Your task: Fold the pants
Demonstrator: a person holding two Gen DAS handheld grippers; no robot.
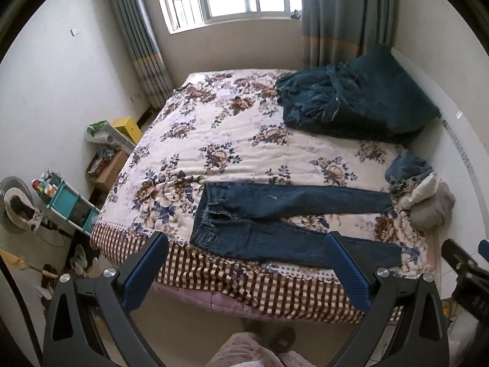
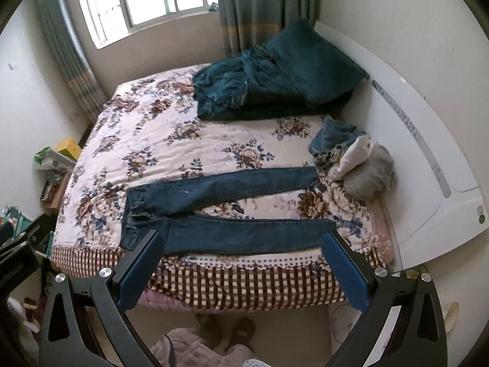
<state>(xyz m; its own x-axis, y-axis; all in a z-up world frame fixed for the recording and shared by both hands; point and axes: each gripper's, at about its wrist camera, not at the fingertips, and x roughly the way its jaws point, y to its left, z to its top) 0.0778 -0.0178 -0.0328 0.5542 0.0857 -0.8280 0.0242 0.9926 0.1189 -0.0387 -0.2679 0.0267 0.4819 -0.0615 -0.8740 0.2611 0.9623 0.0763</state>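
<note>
The dark blue denim pants (image 1: 275, 214) lie flat on the floral quilted bed (image 1: 214, 128), long axis crosswise to both claws, waistband left. The left claw (image 1: 247, 263) and right claw (image 2: 244, 260) (each spread apart, empty) hang short of the near leg; left is nearer the waist.

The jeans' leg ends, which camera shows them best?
The right wrist view: both leg ends of the jeans lie in plain sight. In the left wrist view, a finger of the left gripper covers part of the near leg.
</note>
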